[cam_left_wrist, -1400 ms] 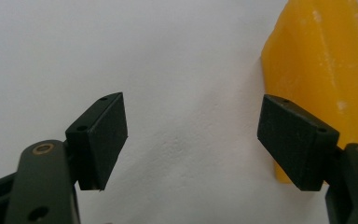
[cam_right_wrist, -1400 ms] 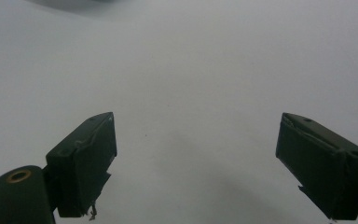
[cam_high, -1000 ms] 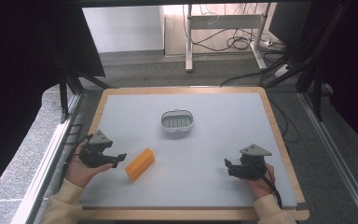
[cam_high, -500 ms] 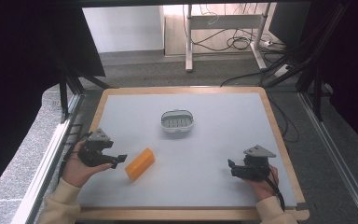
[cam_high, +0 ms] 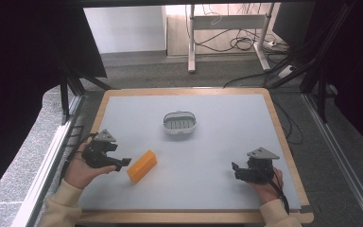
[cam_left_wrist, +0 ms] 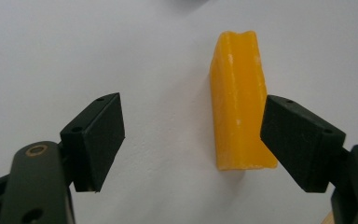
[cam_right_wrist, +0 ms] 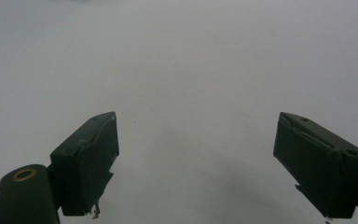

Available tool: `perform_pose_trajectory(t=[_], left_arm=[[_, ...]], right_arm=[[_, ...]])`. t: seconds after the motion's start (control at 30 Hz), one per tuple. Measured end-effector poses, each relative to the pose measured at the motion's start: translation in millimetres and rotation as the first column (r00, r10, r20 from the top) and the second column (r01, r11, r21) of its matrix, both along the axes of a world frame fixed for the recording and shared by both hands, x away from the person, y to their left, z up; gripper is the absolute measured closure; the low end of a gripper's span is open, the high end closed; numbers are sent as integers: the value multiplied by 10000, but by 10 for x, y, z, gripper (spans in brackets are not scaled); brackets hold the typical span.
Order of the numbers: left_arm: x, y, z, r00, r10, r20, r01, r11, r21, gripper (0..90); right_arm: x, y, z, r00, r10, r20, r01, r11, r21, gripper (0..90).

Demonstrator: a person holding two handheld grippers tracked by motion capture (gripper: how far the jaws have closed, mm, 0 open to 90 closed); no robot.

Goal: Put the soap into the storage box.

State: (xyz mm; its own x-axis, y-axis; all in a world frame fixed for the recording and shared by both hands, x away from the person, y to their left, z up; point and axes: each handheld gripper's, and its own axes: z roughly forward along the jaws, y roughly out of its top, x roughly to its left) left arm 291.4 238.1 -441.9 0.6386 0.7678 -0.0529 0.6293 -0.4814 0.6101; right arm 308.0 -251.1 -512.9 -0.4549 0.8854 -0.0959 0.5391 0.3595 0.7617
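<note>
The left gripper (cam_high: 121, 163) sits low at the near left of the tabletop (cam_high: 227, 142), its jaws spread apart with nothing between the pads; the orange block (cam_high: 142, 166) lies flat just beyond its tips, a little left of the tabletop's middle and nearer the person's edge. From the high view the block seems merely close to the gripper; the left gripper view shows more, with the block (cam_left_wrist: 239, 100) lying lengthwise away from the camera, its near end just inside the right-hand jaw and a wide gap to the other; whether that jaw touches it I cannot tell. The right gripper (cam_high: 235, 170) rests at the near right, well apart from the block; the right gripper view shows its jaws wide apart over bare grey surface. The high view also shows a small white slotted dish (cam_high: 180, 122) farther back near the middle. No brand, label or writing can be read anywhere.
</note>
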Motion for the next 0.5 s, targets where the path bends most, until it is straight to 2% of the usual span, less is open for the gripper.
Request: perform_pose_trajectory(t=[0.1,0.13,0.23,0.5], left_arm=[[10,-35,8,10000,-62,-12,62,10000,52,221],[19,-66,9,9999,-98,-57,99,9998,194,222],[13,-99,10,9999,-73,-118,75,9999,130,225],[50,-273,-57,9982,-422,-423,441,9980,444,226]], right_arm=[[-1,-2,0,10000,0,-28,0,10000,6,141],[-1,-1,1,10000,23,-4,-23,10000,-11,141],[-4,9,2,10000,88,-31,-88,10000,14,141],[-7,28,-4,9999,167,-16,-167,9998,-107,141]])
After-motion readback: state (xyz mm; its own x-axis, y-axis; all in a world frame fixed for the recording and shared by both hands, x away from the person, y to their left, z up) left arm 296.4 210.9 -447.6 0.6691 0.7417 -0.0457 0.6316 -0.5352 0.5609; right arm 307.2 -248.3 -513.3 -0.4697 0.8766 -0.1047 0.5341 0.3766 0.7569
